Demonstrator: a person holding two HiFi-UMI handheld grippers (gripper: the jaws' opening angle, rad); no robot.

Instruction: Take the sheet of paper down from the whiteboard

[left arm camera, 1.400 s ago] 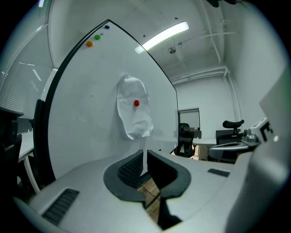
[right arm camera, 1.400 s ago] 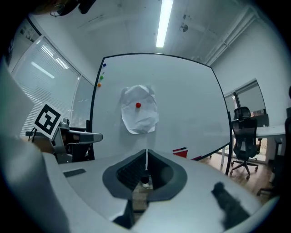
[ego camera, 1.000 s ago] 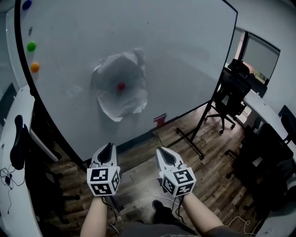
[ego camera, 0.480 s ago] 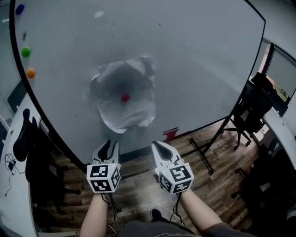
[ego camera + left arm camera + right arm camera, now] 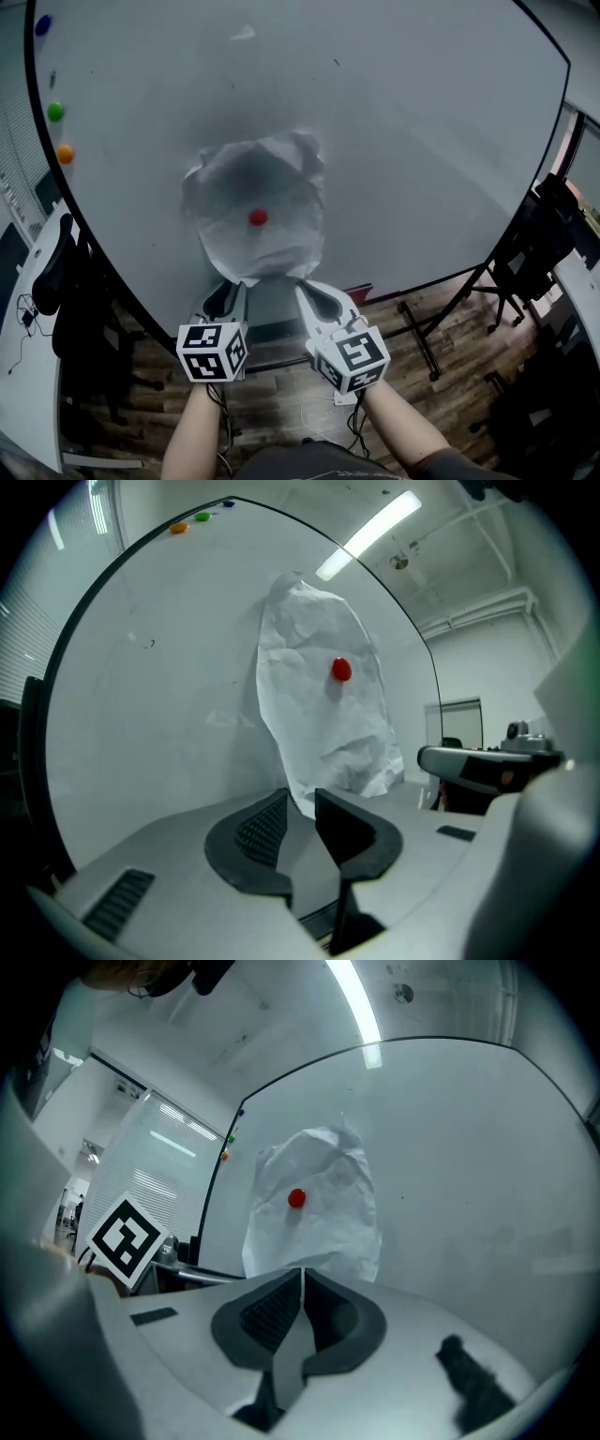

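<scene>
Both grippers have come up close to the whiteboard (image 5: 422,141), tips now just under the crumpled sheet of paper (image 5: 234,187) at frame centre, pinned by a red magnet (image 5: 258,217). The left gripper (image 5: 230,291) has its jaws slightly apart, the right gripper (image 5: 316,292) has them closed; both are empty. Grasping looks next.

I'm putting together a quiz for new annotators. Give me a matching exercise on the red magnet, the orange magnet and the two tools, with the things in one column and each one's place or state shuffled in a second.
Things
1. red magnet
2. orange magnet
3. left tool
4. right tool

Place or state
A. jaws together, nothing held
B. on the bare whiteboard, near its left edge
C. on the middle of the crumpled sheet of paper
D. jaws apart, nothing between them

Pairs: 1-C, 2-B, 3-D, 4-A
</scene>
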